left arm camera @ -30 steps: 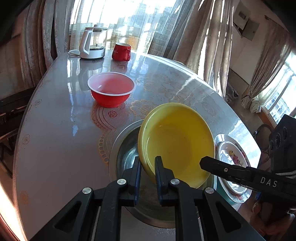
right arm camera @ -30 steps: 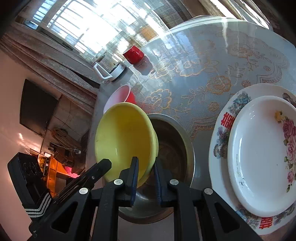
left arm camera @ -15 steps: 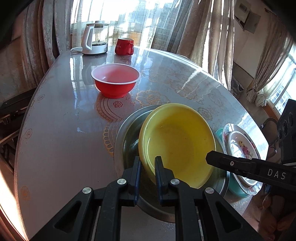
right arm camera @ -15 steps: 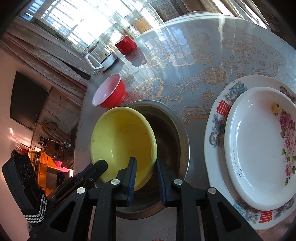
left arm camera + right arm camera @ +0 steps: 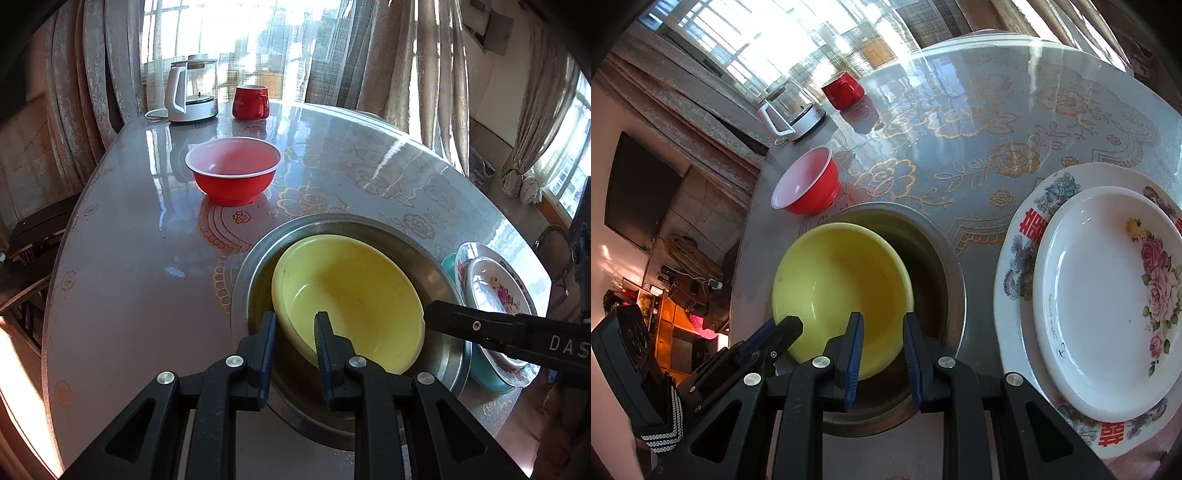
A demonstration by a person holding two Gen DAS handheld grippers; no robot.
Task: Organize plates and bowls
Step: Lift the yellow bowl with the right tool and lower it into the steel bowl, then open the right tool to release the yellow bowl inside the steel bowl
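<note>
The big round desk [image 5: 122, 236] holds everything. The metal bowl [image 5: 255, 254] sits on the desk near its front edge, at about 6 o'clock on the round top. The yellow bowl [image 5: 354, 291] sits inside it, tipped a little and pushed toward the left wall, at about 9 o'clock in the right wrist view. The stack of plates [image 5: 1100, 295] lies just beside the metal bowl at 3 o'clock. The red bowl [image 5: 232, 173] stands alone at about 11 o'clock, with the kettle [image 5: 190, 90] and the red cup [image 5: 250, 102] far back at 12 o'clock.

The left gripper [image 5: 295, 336] has its jaws open, one on each side of the yellow bowl's near rim, not squeezing it. The right gripper [image 5: 882, 339] also has its jaws open, over the rim at the other side.

The step looks like letting the yellow bowl go so it nests in the metal one. To do it well, lift both grippers straight up and slowly, so no jaw catches the rim and tips the bowl. The red bowl probably goes in next.
</note>
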